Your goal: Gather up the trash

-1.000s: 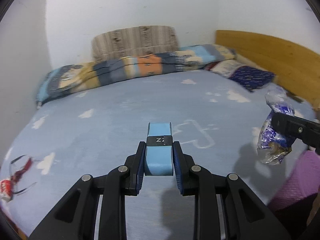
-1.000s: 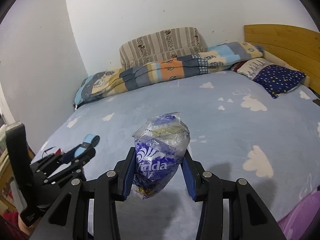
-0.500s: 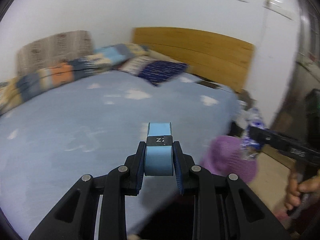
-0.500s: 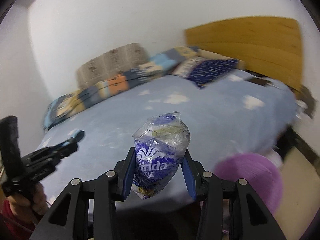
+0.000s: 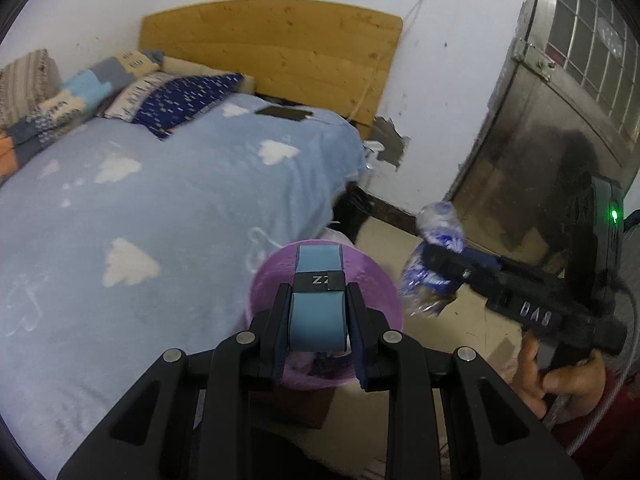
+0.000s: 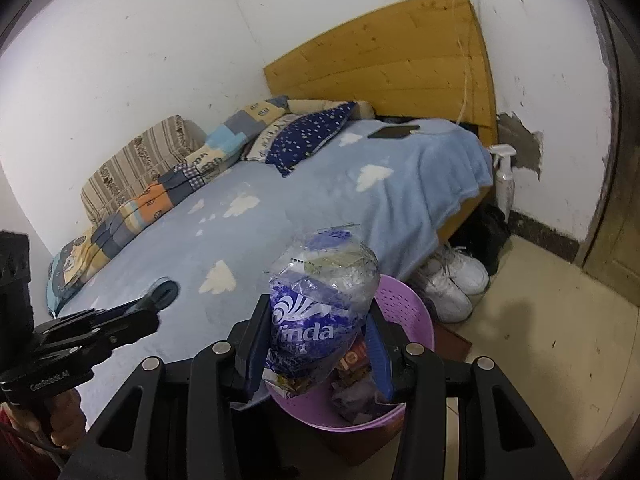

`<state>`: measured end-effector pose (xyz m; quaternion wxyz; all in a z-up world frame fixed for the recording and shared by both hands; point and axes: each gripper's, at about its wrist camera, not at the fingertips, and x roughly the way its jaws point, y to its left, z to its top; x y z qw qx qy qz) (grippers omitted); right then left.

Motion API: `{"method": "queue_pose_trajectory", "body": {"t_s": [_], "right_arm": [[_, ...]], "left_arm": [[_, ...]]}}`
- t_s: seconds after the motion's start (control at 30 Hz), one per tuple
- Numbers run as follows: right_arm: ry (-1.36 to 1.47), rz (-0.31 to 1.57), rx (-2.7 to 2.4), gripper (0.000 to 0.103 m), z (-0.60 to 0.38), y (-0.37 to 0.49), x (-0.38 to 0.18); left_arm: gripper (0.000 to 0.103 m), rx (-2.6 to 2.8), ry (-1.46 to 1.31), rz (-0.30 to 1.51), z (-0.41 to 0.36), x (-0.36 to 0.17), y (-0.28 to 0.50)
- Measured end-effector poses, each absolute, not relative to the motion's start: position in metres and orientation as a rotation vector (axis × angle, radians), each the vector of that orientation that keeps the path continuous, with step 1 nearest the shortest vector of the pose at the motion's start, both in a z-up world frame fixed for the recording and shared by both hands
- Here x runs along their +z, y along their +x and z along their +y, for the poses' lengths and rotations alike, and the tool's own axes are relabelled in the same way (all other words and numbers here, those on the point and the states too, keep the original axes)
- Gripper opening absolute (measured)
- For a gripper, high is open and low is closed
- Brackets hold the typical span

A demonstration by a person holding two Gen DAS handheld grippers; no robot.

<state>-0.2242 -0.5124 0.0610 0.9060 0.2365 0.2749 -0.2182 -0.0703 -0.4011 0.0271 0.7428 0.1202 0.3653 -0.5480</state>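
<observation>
My left gripper (image 5: 318,316) is shut on a light blue band with a black clasp (image 5: 318,300), held over the purple perforated bin (image 5: 380,292) beside the bed. My right gripper (image 6: 318,344) is shut on a crumpled blue and clear Vinda plastic bag (image 6: 320,300), held just above the same bin (image 6: 404,304), which has wrappers inside. In the left wrist view the right gripper (image 5: 444,256) and its bag (image 5: 436,220) hang to the right of the bin. The left gripper (image 6: 160,294) shows at the left in the right wrist view.
The bed with a blue cloud blanket (image 5: 160,200) fills the left. Pillows (image 5: 180,92), a wooden headboard (image 5: 280,48) and a dark phone (image 5: 284,112) are at its far end. White shoes (image 6: 452,280) and a spray bottle (image 6: 504,172) stand on the floor. A metal door (image 5: 560,120) is at right.
Both grippers swung right from over the bed to the bedside, and now hold their items above the purple bin. Both stayed shut on their items.
</observation>
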Motion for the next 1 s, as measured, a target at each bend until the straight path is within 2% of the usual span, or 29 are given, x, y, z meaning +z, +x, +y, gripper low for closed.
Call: {"method": "queue_pose_trajectory", "body": {"t_s": [0.07,0.1,0.13,0.17,0.27,0.47,0.53,0.77,0.93,1.0], "right_arm": [[0.494,0.572,-0.455,0.048,-0.518,-0.225,0.055],[0.495,0.578,-0.458,0.048,-0.521,-0.223,0.052],[0.498,0.593,-0.468,0.048,-0.526,-0.221,0.048],[0.505,0.602,-0.474,0.049,-0.53,-0.219,0.045],[0.518,0.612,-0.504,0.054,-0.539,-0.219,0.038],[0.526,0.596,-0.502,0.054,-0.537,-0.226,0.042],[0.525,0.591,-0.493,0.054,-0.531,-0.227,0.047],[0.4,0.613,-0.583,0.079,-0.48,-0.223,0.064],[0.344,0.64,-0.733,0.087,-0.436,-0.222,0.065],[0.334,0.631,-0.83,0.094,-0.421,-0.226,0.065]], "left_arm": [[0.025,-1.213,0.259,0.834,-0.418,0.022,-0.068],[0.033,-1.209,0.251,0.85,-0.422,0.019,-0.069],[0.044,-1.202,0.242,0.863,-0.424,0.017,-0.066],[0.047,-1.198,0.236,0.868,-0.425,0.016,-0.066],[0.048,-1.192,0.216,0.876,-0.422,0.015,-0.062],[0.049,-1.154,0.188,0.853,-0.393,0.022,-0.056],[0.052,-1.138,0.19,0.824,-0.378,0.025,-0.058],[0.065,-1.018,0.197,0.71,-0.305,0.033,-0.07],[0.092,-0.893,0.183,0.61,-0.256,0.044,-0.082],[0.097,-0.824,0.19,0.562,-0.237,0.045,-0.089]]}}
